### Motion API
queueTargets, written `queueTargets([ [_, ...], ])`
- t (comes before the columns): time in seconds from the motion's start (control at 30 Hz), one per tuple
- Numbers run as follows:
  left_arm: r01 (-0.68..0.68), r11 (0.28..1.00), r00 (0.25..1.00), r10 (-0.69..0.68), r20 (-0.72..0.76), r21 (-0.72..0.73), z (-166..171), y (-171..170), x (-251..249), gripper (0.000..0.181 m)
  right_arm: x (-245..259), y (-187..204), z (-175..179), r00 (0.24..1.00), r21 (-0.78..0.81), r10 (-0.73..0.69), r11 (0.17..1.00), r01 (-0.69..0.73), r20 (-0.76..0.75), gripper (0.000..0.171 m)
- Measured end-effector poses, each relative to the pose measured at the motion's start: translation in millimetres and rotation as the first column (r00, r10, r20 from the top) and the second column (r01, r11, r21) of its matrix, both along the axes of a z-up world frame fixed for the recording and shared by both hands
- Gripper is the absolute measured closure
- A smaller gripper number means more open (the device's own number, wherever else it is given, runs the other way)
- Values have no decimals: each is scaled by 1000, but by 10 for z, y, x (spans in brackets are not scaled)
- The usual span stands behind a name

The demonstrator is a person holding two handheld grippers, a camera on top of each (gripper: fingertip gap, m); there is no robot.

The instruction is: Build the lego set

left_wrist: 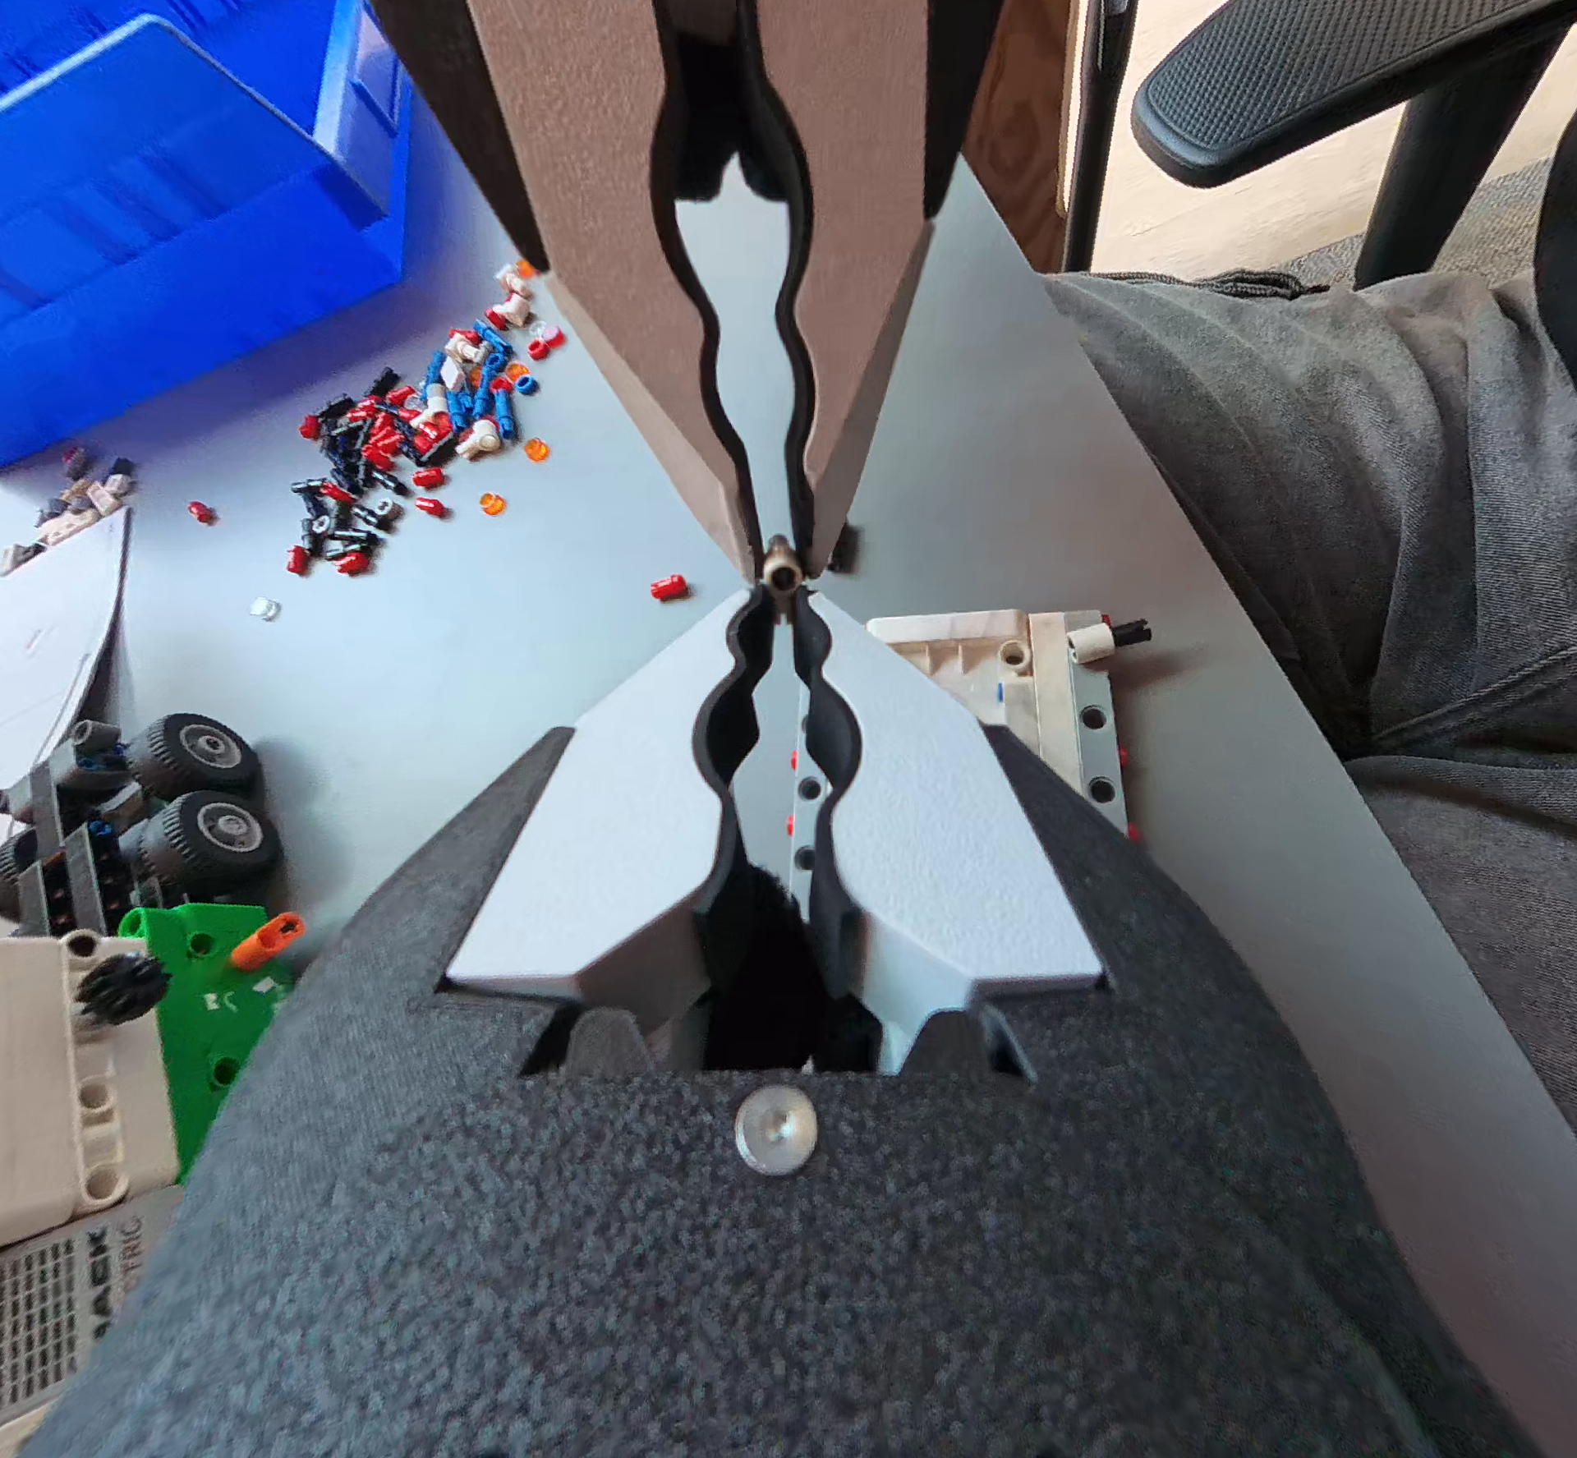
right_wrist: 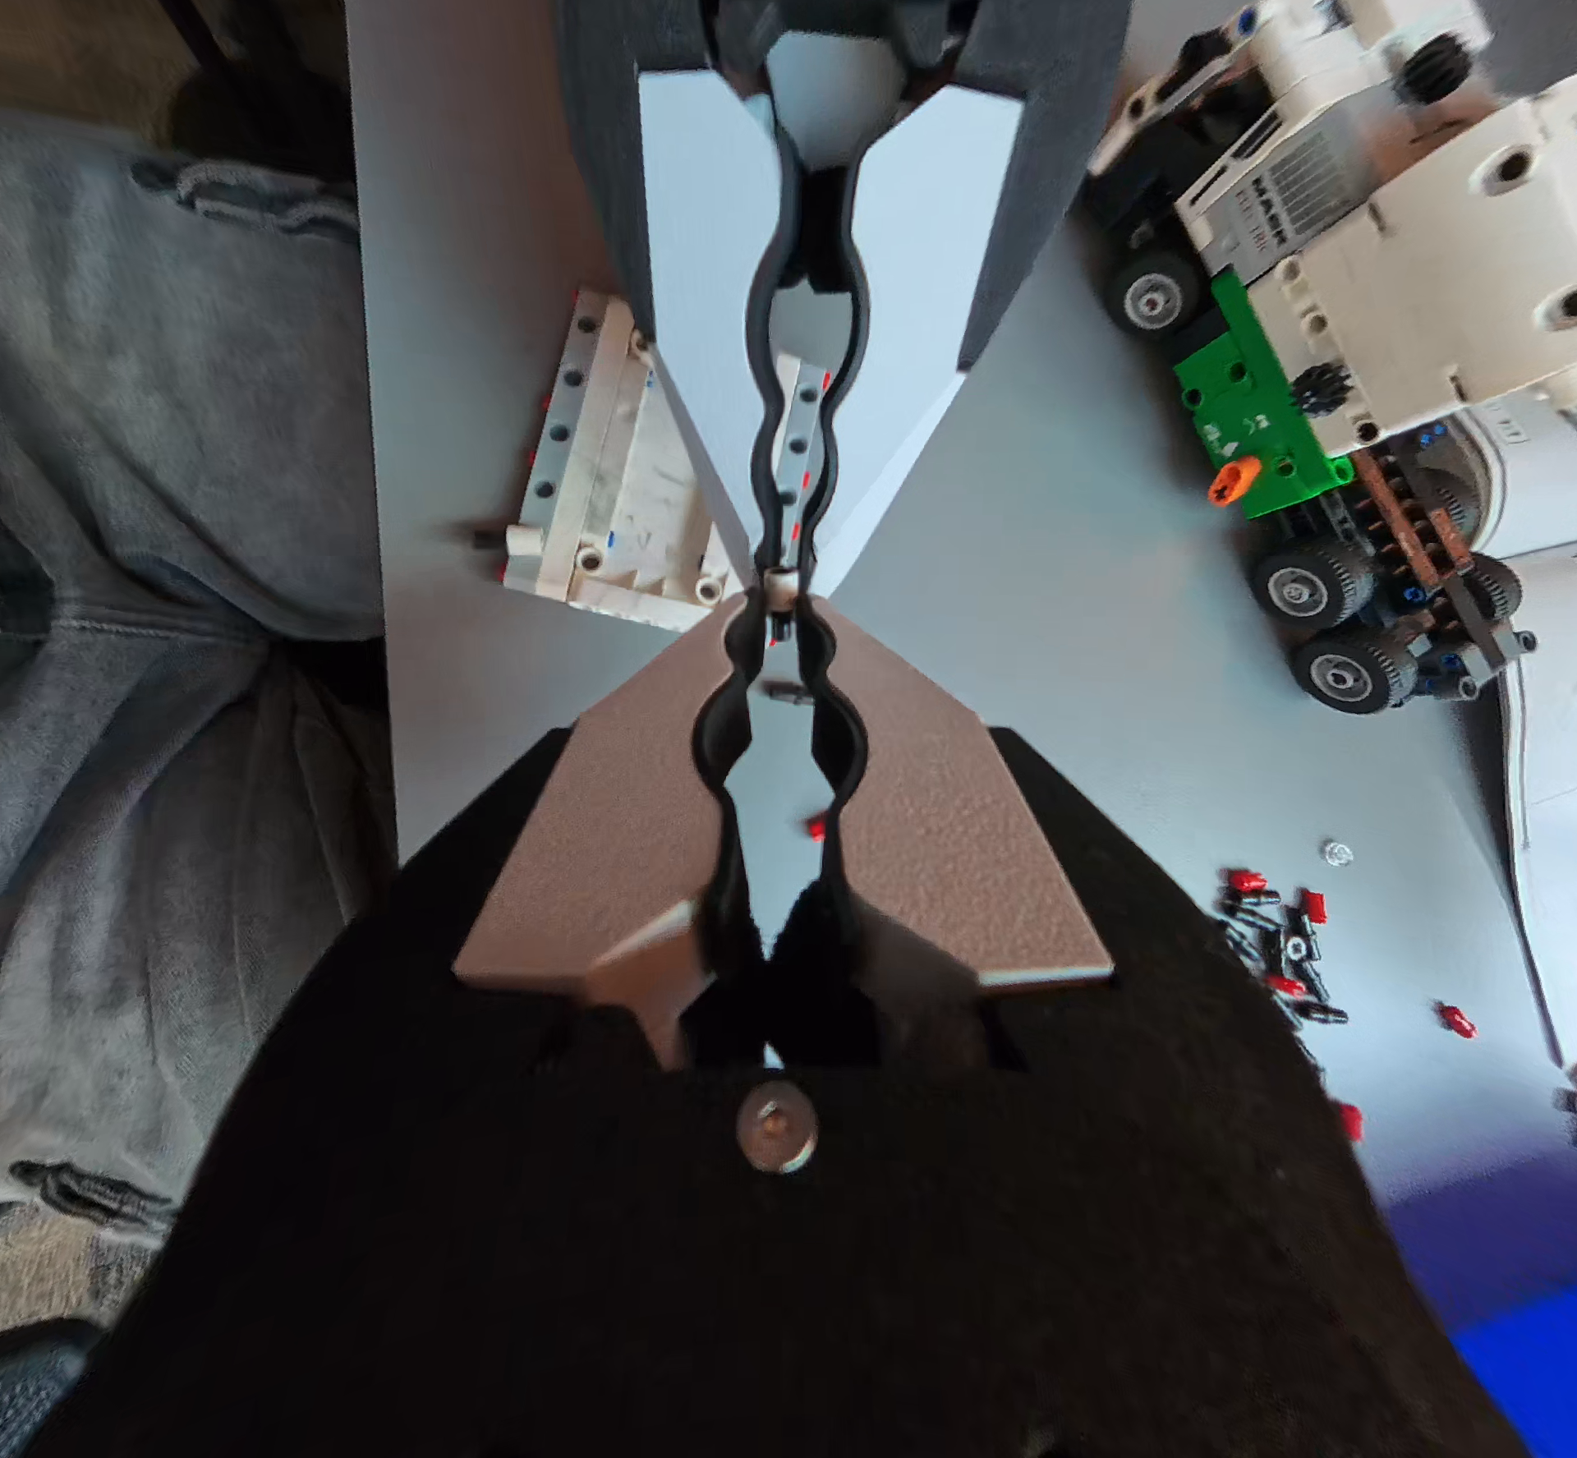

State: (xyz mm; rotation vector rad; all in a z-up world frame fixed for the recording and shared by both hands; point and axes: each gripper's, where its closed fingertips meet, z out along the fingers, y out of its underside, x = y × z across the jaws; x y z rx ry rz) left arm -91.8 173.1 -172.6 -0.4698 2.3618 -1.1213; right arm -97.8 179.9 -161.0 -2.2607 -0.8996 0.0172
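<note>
Grey table (left_wrist: 981, 427), blue bin (left_wrist: 171, 162) at far edge, truck (right_wrist: 1331, 325) mid-table, white frame (right_wrist: 614, 478) at near edge, left gripper (left_wrist: 778, 606) and right gripper (right_wrist: 778, 606) tip to tip, both clamped on one small pin (left_wrist: 780, 568) above table.

Worktop (left_wrist: 981, 436) pale grey. Bin (left_wrist: 171, 162) blue. Loose pins (left_wrist: 401, 436) red, black, blue, some orange. Truck (right_wrist: 1365, 222) white, with green block (right_wrist: 1254, 418). Left hand-held gripper (left_wrist: 778, 606) fingers light grey, right hand-held gripper (right_wrist: 778, 606) fingers brown.
</note>
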Motion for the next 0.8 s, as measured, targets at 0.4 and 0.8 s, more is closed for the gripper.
queueTargets([
  [0.4, 47, 996, 998, -49, -39, -69, 24, -33, -53, 179, -54, -9, 47, 992, 44, -5, 999, 11, -126, 165],
  [0.8, 39, 998, 998, -42, -50, -58, 4, -19, -54, 179, -60, 20, 37, 993, 32, -11, 999, 15, -115, 166],
])
